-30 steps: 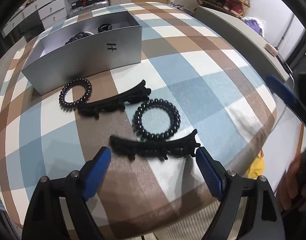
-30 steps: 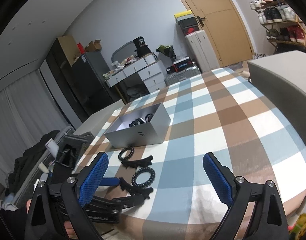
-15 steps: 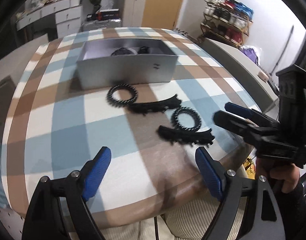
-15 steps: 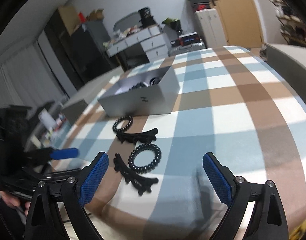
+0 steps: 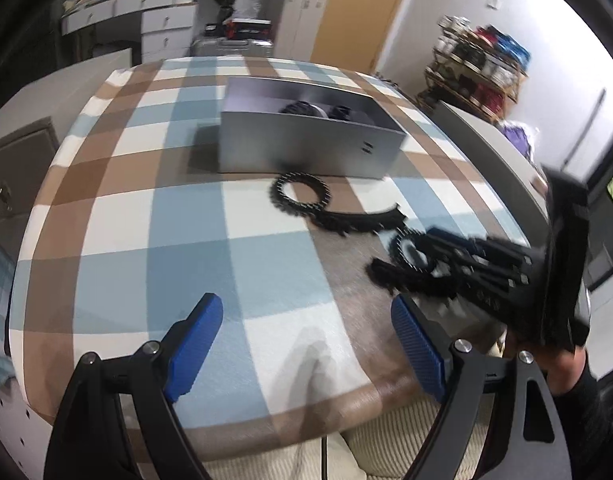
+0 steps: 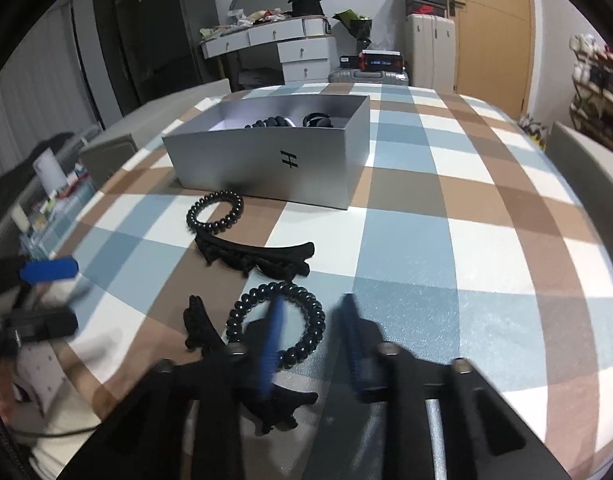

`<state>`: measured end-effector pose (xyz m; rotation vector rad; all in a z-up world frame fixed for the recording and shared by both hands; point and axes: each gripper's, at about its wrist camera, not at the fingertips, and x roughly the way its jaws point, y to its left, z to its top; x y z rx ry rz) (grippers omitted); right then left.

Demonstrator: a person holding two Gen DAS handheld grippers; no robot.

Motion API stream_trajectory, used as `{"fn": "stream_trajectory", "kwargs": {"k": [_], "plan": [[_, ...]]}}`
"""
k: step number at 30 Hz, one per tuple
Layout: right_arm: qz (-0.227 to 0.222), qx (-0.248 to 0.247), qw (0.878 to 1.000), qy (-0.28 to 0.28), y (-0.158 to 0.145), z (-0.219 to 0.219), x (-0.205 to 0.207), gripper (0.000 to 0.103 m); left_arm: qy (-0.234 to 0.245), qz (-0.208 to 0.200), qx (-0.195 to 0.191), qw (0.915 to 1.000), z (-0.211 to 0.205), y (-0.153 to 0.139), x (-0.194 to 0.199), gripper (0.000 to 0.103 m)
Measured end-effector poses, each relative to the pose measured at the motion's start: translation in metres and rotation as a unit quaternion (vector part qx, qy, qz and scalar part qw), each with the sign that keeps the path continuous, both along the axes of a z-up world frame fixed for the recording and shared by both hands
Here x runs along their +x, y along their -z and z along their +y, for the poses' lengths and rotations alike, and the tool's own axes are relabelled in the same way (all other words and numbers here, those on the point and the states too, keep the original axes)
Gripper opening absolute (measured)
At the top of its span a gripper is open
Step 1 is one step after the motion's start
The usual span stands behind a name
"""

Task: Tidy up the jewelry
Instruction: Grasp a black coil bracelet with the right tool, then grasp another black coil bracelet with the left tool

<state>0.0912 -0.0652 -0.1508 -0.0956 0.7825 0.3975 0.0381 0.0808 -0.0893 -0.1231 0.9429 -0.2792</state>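
Observation:
On the checked tablecloth lie two black spiral hair ties and two black toothed hair clips. My right gripper [image 6: 312, 344] is partly closed, its fingers astride the right rim of the near spiral tie [image 6: 276, 324], with the near clip [image 6: 210, 344] just left. It also shows in the left wrist view [image 5: 438, 244], over that tie. The far tie [image 6: 215, 214] and far clip [image 6: 258, 258] lie before the silver box [image 6: 266, 160], which holds dark items. My left gripper [image 5: 302, 340] is open and empty above the table's near edge.
The table's near edge runs just under both grippers. A grey surface [image 5: 502, 160] borders the table on the right. A desk with drawers [image 6: 282, 52], suitcases and a shoe rack [image 5: 478, 68] stand behind the table.
My right gripper has come down onto the near spiral tie and its fingers have narrowed from wide open. My left gripper has swung back and left, away from the clips.

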Motion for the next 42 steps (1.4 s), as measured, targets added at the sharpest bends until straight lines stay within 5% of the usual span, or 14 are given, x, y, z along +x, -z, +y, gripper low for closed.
{"fn": "stream_trajectory", "kwargs": {"k": [5,23,31,38,42], "plan": [[-0.034,-0.051,0.998,-0.021,0.001,0.012,-0.009,0.008,-0.031,0.006,-0.003,0.9995,0.012,-0.001,0.018,0.083],[-0.055,0.071,0.996,0.006,-0.025,-0.037,-0.014,0.008,-0.007,0.063,0.020,0.9978,-0.023,0.014,0.090,0.083],[-0.072,0.095,0.993,-0.007,-0.034,-0.042,-0.015,0.008,-0.011,0.074,0.080,0.9940,-0.038,0.025,0.099,0.083],[-0.079,0.103,0.991,-0.021,-0.037,-0.039,-0.014,0.009,-0.002,0.052,0.130,0.9902,-0.045,0.022,0.092,0.048],[-0.077,0.110,0.991,-0.018,-0.036,-0.041,-0.009,0.009,0.012,0.052,0.136,0.9893,-0.049,0.020,0.085,0.041]]}}
